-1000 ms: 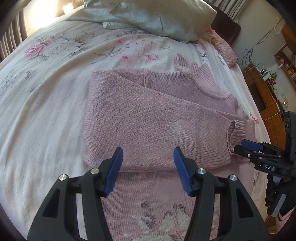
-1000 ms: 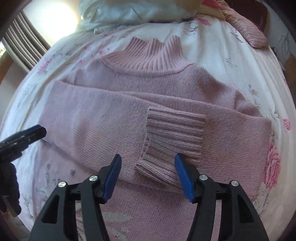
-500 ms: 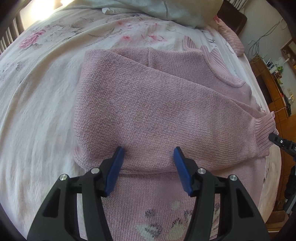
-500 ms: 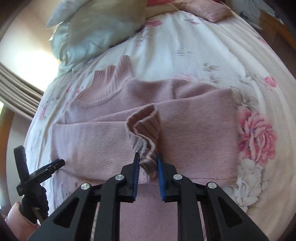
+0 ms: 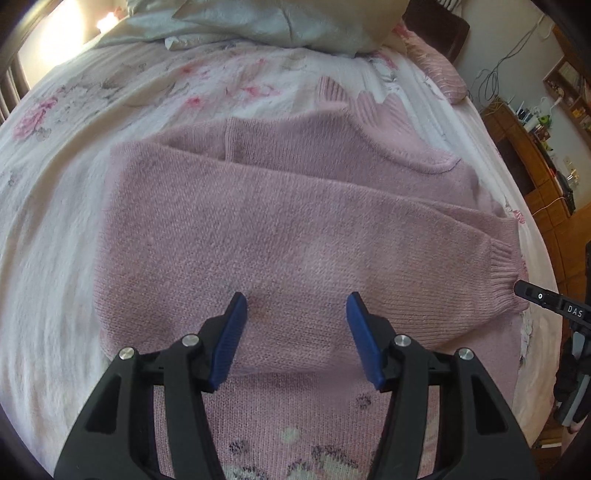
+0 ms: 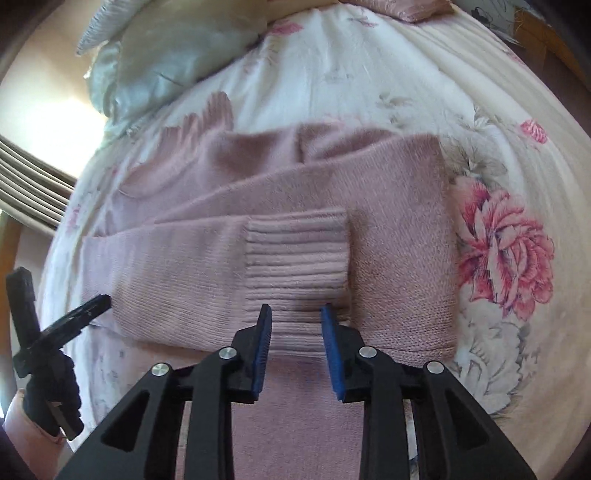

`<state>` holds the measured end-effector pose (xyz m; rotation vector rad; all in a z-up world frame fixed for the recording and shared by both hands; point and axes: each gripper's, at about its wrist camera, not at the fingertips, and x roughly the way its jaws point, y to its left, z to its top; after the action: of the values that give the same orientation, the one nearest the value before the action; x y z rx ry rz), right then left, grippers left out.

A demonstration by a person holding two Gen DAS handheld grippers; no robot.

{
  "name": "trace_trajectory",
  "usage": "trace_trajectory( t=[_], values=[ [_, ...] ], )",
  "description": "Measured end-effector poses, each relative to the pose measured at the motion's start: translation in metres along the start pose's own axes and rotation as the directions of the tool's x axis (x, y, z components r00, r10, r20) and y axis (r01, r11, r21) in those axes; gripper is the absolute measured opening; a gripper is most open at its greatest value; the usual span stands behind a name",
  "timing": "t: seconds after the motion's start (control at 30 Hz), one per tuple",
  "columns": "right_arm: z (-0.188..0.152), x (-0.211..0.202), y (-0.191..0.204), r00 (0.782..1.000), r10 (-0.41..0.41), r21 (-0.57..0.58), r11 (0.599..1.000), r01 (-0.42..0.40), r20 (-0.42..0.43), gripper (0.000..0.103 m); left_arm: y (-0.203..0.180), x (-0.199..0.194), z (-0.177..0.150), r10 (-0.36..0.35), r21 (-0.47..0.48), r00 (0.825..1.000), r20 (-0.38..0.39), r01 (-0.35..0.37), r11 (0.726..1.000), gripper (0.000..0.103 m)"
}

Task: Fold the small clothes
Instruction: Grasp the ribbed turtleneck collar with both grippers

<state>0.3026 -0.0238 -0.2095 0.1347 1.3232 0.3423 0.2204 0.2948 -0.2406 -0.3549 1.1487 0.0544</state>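
Sweater [image 5: 295,229] is what fills the bed [image 5: 55,229], a soft pink one lying flat on the flowery cover, with its ribbed neck pointing toward 12 o'clock, where the pillows [image 5: 280,18] are. Both sleeves are laid across the chest, so the top part makes a neat band and nothing sticks out at the sides. That looks like why they are crossed: the next fold can be made in one go. The ribbed cuff [image 6: 297,266] of one sleeve lies flat in the middle of the right wrist view, just past the right gripper [image 6: 295,328]. That gripper is partly open, its blue pads apart and holding nothing, so the cuff seems to have been set down right there. The left gripper [image 5: 295,321] is wide open too, empty, and hangs over the lower edge of the folded sleeve at 6 o'clock. I think the bottom part, with the white pattern, is not yet folded up.
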Motion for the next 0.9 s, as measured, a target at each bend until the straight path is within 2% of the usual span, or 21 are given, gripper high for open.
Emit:
trace_trajectory(
  t=[0.1, 0.23, 0.3, 0.37, 0.43, 0.5, 0.57, 0.6, 0.63, 0.7, 0.77, 0.83, 0.9],
  values=[
    [-0.003, 0.009, -0.006, 1.000, 0.021, -0.012, 1.000, -0.022, -0.010, 0.027, -0.002, 0.002, -0.001, -0.001, 0.038, 1.000, 0.016, 0.001, 0.999, 0.058],
    [0.004, 0.011, 0.003, 0.999, -0.010, -0.084, 0.996, 0.006, -0.044, 0.027, -0.003, 0.000, 0.004, -0.001, 0.055, 1.000, -0.001, 0.001, 0.999, 0.059],
    [0.012, 0.006, 0.009, 0.998, -0.009, -0.102, 0.995, 0.004, -0.054, 0.029, -0.005, -0.008, 0.012, -0.030, 0.045, 1.000, 0.011, 0.029, 0.999, 0.058],
    [0.024, -0.006, 0.016, 1.000, 0.018, -0.129, 0.991, -0.019, -0.008, 0.031, -0.009, -0.019, 0.027, -0.062, 0.064, 0.997, 0.048, 0.059, 0.996, 0.058],
    [0.045, -0.015, 0.022, 0.995, 0.093, -0.118, 0.989, -0.089, 0.029, 0.036, -0.016, -0.027, 0.047, -0.079, 0.090, 0.993, 0.086, 0.072, 0.993, 0.059],
    [0.074, -0.012, 0.032, 0.986, 0.166, -0.110, 0.981, -0.162, 0.031, 0.040, -0.022, -0.023, 0.076, -0.108, 0.095, 0.990, 0.094, 0.099, 0.991, 0.060],
    [0.105, -0.002, 0.045, 0.984, 0.173, -0.123, 0.978, -0.168, 0.034, 0.043, -0.029, -0.013, 0.105, -0.099, 0.098, 0.990, 0.104, 0.089, 0.991, 0.060],
    [0.122, 0.005, 0.051, 0.986, 0.165, -0.127, 0.979, -0.159, 0.036, 0.045, -0.031, -0.004, 0.120, -0.096, 0.092, 0.990, 0.099, 0.087, 0.992, 0.060],
    [0.138, 0.013, 0.056, 0.984, 0.175, -0.121, 0.978, -0.170, 0.032, 0.052, -0.035, 0.005, 0.133, -0.096, 0.082, 0.991, 0.092, 0.089, 0.993, 0.060],
    [0.165, 0.028, 0.063, 0.978, 0.209, -0.094, 0.974, -0.206, 0.020, 0.057, -0.039, 0.023, 0.156, -0.107, 0.065, 0.992, 0.071, 0.103, 0.993, 0.060],
    [0.185, 0.046, 0.071, 0.975, 0.221, -0.080, 0.972, -0.220, -0.004, 0.063, -0.041, 0.043, 0.173, -0.140, 0.035, 0.990, 0.025, 0.139, 0.990, 0.060],
    [0.198, 0.067, 0.074, 0.981, 0.192, -0.062, 0.979, -0.194, -0.030, 0.064, -0.042, 0.063, 0.183, -0.148, -0.008, 0.989, -0.009, 0.148, 0.989, 0.060],
    [0.203, 0.088, 0.076, 0.987, 0.149, -0.049, 0.987, -0.152, -0.063, 0.064, -0.039, 0.087, 0.187, -0.144, -0.052, 0.987, -0.078, 0.140, 0.989, 0.058]
  ],
)
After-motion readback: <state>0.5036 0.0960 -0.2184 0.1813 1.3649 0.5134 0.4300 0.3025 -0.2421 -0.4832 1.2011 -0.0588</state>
